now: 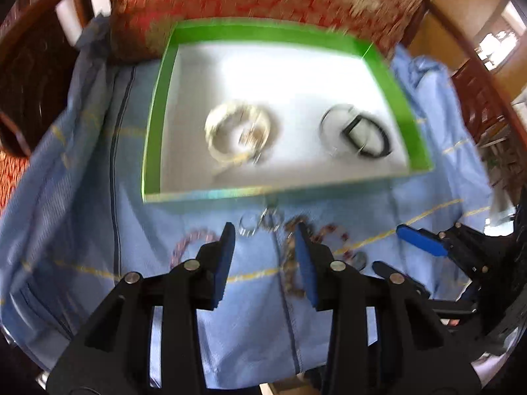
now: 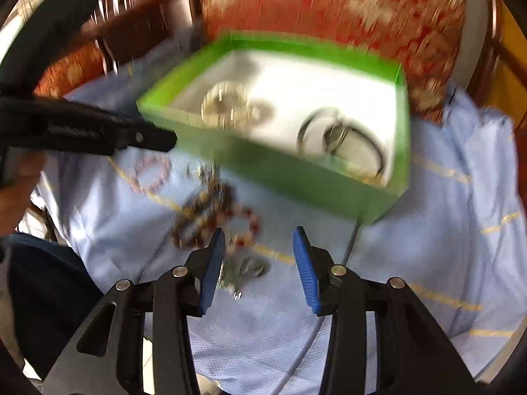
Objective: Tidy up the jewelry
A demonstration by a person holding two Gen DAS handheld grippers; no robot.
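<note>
Sitting inside the green box (image 1: 158, 105), on its white floor, are a pale bangle cluster (image 1: 238, 133) and some dark and silver rings (image 1: 357, 135), so part of the sorting looks done. Left on the blue cloth (image 1: 82, 230) just in front of the box: a pink bead bracelet (image 2: 152, 174), a brown-and-red bead tangle (image 2: 210, 214), a small silver piece (image 2: 247, 268). Left gripper (image 1: 265, 230) and right gripper (image 2: 260, 235) hang above these with jaws spread, nothing between them.

Right gripper (image 2: 260, 240) gapes empty above beaded bracelets (image 2: 210, 210) beside the green box (image 2: 263, 171)
</note>
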